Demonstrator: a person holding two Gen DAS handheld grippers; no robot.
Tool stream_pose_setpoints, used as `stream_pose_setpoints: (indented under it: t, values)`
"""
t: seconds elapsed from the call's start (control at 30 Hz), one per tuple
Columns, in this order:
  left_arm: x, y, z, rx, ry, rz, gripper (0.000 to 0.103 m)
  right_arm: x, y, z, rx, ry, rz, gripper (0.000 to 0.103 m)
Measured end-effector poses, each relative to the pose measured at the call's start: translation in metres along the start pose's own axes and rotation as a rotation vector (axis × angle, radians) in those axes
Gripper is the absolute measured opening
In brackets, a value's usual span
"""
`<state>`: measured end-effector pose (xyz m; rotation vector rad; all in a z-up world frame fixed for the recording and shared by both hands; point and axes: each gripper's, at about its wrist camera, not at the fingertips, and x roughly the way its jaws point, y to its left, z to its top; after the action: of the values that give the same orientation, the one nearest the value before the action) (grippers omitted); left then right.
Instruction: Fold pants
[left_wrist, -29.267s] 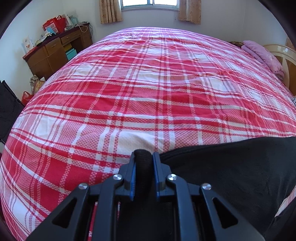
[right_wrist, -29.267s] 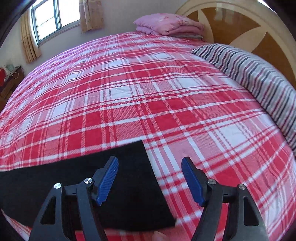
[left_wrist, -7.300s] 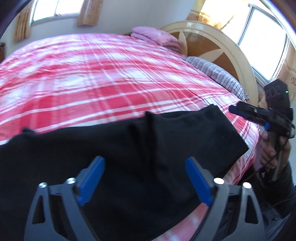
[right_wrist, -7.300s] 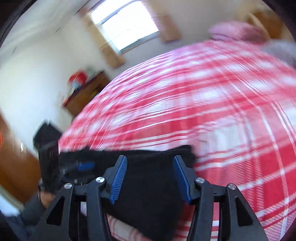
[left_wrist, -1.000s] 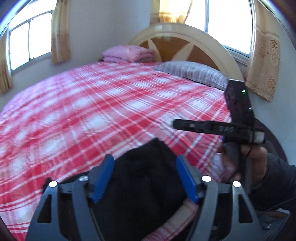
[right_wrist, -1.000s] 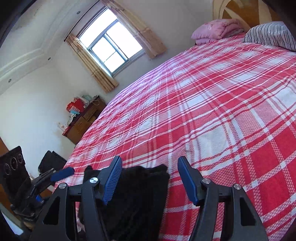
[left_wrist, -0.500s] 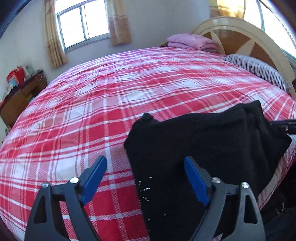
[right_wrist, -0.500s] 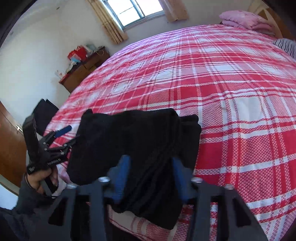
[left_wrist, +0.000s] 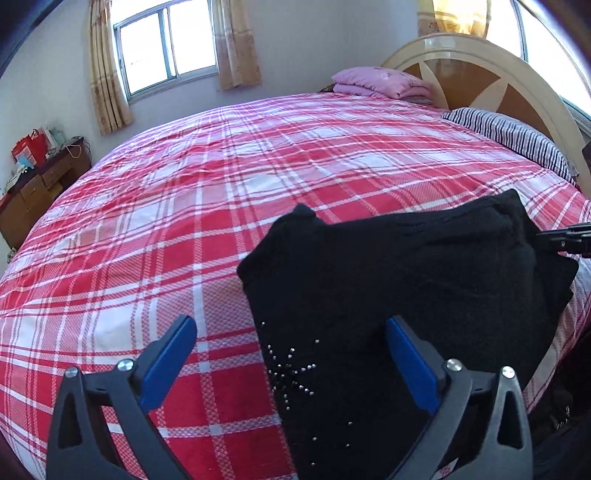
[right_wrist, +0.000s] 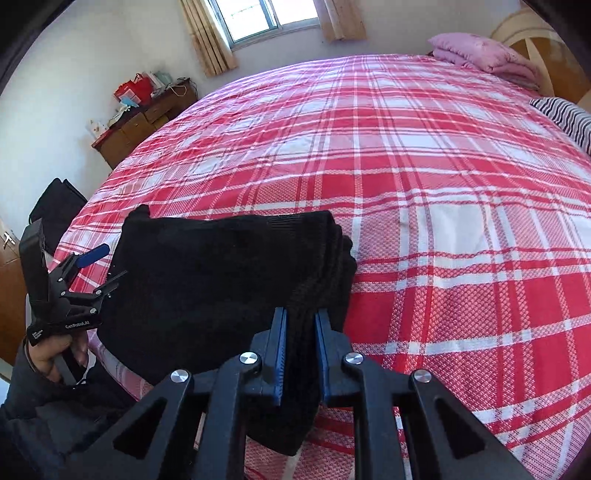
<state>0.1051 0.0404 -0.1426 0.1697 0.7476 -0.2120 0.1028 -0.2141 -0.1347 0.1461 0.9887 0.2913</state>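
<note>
The black pants (left_wrist: 399, 280) lie folded in a thick stack at the near edge of the red plaid bed (left_wrist: 258, 184); small silver studs show on their near-left part. My left gripper (left_wrist: 291, 354) is open and empty, jaws wide over the stack's left edge. In the right wrist view the pants (right_wrist: 221, 266) lie in front of me, and my right gripper (right_wrist: 299, 332) is shut on their near right edge. The left gripper (right_wrist: 92, 266) shows there at far left, held in a hand.
A folded pink blanket (left_wrist: 380, 83) and a striped pillow (left_wrist: 517, 136) lie by the wooden headboard (left_wrist: 491, 77). A wooden dresser (right_wrist: 147, 118) with clutter stands by the far wall under a window. A black bag (right_wrist: 55, 206) sits beside the bed.
My right gripper has closed onto the near right edge of the folded pants. My left gripper stays open and has shifted slightly over the stack's left side.
</note>
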Motion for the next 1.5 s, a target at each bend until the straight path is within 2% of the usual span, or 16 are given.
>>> stream_pose_setpoints:
  t: [0.17, 0.2, 0.3, 0.37, 0.43, 0.53, 0.6, 0.7, 0.8, 1.0, 1.1, 1.17, 1.3, 1.43, 1.47, 1.5]
  values:
    - [0.0, 0.001, 0.0, -0.009, 0.002, -0.004, 0.103, -0.003, 0.001, 0.001, -0.011, 0.002, 0.008, 0.016]
    - [-0.001, 0.0, 0.001, -0.004, 0.0, 0.001, 0.103, -0.008, 0.002, 0.003, -0.01, -0.01, 0.007, 0.02]
    - [-0.001, 0.001, 0.001, 0.002, -0.003, 0.008, 0.103, -0.029, 0.013, 0.008, -0.036, -0.093, -0.027, 0.021]
    - [-0.001, 0.001, 0.001, -0.005, 0.003, 0.002, 0.103, -0.046, 0.029, 0.007, -0.093, -0.161, 0.006, 0.024]
    - [0.0, 0.003, 0.0, -0.014, 0.007, -0.007, 0.103, -0.051, 0.045, 0.004, -0.143, -0.182, 0.073, 0.036]
    - [0.0, 0.005, -0.001, -0.019, 0.01, -0.014, 0.103, -0.036, 0.065, -0.004, -0.217, -0.108, 0.159, 0.042]
    - [0.002, 0.009, -0.002, -0.035, 0.016, -0.031, 0.103, -0.015, 0.075, -0.012, -0.257, -0.03, 0.14, 0.042]
    - [0.005, 0.014, -0.003, -0.074, 0.027, -0.065, 0.103, 0.013, 0.072, -0.019, -0.242, 0.073, 0.125, 0.042]
    - [0.004, 0.016, -0.002, -0.092, 0.031, -0.074, 0.103, 0.014, 0.066, -0.02, -0.221, 0.077, 0.154, 0.042]
    - [-0.004, 0.021, 0.02, -0.069, -0.023, -0.003, 0.103, 0.018, 0.068, -0.024, -0.244, 0.082, 0.146, 0.042]
    - [0.006, 0.021, 0.035, -0.017, -0.037, 0.081, 0.103, 0.02, 0.068, -0.023, -0.247, 0.081, 0.145, 0.042]
    - [0.028, 0.023, 0.038, 0.008, 0.012, 0.141, 0.103, 0.018, 0.065, -0.024, -0.245, 0.081, 0.151, 0.042]
    - [0.04, 0.036, 0.031, -0.071, 0.03, 0.086, 0.103, 0.016, 0.065, -0.024, -0.252, 0.074, 0.158, 0.042]
    - [0.029, 0.04, 0.028, -0.072, 0.019, 0.08, 0.103, 0.002, 0.063, -0.019, -0.248, 0.048, 0.193, 0.043]
    - [0.025, 0.042, 0.027, -0.077, 0.021, 0.073, 0.103, -0.002, 0.061, -0.017, -0.241, 0.033, 0.199, 0.046]
    - [0.021, 0.043, 0.027, -0.086, 0.029, 0.057, 0.103, -0.008, 0.058, -0.015, -0.234, 0.014, 0.198, 0.054]
